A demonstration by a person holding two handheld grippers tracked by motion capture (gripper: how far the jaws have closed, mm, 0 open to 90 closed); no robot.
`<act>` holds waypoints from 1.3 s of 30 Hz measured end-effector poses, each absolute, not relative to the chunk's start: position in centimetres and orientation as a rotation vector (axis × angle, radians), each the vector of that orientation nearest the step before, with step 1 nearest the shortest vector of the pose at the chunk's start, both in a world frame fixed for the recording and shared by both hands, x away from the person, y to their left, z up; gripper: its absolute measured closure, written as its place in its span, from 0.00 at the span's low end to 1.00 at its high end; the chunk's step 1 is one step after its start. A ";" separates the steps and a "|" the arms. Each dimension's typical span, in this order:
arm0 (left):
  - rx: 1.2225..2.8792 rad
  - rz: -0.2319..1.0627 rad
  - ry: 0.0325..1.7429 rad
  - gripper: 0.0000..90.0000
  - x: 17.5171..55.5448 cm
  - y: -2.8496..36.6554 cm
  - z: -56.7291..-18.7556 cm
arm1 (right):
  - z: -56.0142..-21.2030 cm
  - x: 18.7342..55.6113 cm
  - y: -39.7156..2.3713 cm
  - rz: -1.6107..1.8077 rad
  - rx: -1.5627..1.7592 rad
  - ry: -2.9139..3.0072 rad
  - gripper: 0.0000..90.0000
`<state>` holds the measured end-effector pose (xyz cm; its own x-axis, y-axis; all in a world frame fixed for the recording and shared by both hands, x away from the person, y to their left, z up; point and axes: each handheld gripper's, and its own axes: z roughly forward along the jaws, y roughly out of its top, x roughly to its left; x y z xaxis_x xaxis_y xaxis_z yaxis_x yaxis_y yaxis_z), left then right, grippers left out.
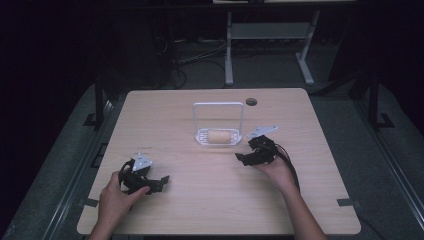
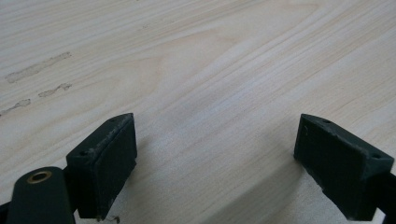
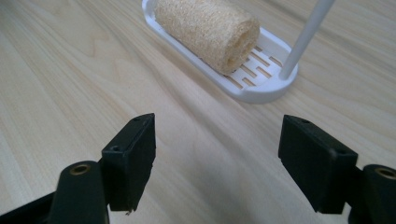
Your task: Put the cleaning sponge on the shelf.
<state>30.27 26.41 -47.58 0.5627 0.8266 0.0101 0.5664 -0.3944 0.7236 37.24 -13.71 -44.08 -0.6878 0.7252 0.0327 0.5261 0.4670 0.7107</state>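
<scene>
A tan loofah roll point(image 1: 218, 136) lies on its side in a white slotted tray point(image 1: 203, 138) near the table's middle, under a white wire frame point(image 1: 218, 104) that rises from the tray. In the right gripper view the loofah roll point(image 3: 210, 28) and the tray point(image 3: 261, 93) lie just beyond the jaws, apart from them. My right gripper point(image 1: 242, 158) point(image 3: 217, 158) is open and empty to the right of the tray, low over the wood. At the front left my left gripper point(image 1: 162, 182) point(image 2: 215, 163) is open over bare wood, holding nothing.
The light wooden table point(image 1: 200, 200) has a round cable hole point(image 1: 251, 101) at its far edge and tape marks point(image 1: 347, 202) near the front corners. Faint smudges point(image 2: 37, 70) mark the wood ahead of the left gripper. A white stand point(image 1: 270, 35) is on the dark floor behind.
</scene>
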 end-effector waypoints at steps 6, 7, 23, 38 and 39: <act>2.112 0.489 1.111 0.14 30.3 26.4 -47.6 | -44.1 36.2 -14.6 1.047 1.079 2.434 0.27; 2.111 0.488 1.111 0.14 30.3 26.4 -47.6 | -44.1 36.1 -14.8 1.048 1.076 2.434 0.27; 2.112 0.489 1.111 0.14 30.3 26.4 -47.6 | -44.4 33.2 -17.0 1.057 1.112 2.395 0.22; 2.112 0.489 1.110 0.14 30.3 26.4 -47.6 | -45.0 30.4 -19.3 1.025 1.149 2.367 0.18; 2.112 0.489 1.110 0.14 30.3 26.4 -47.6 | -45.1 30.2 -19.4 1.026 1.153 2.366 0.16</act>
<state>30.28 26.42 -47.58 0.5630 0.8264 0.0108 0.5659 -0.3951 0.7236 30.21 -19.42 -45.09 -0.6252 0.7800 0.0282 0.5538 0.4178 0.7203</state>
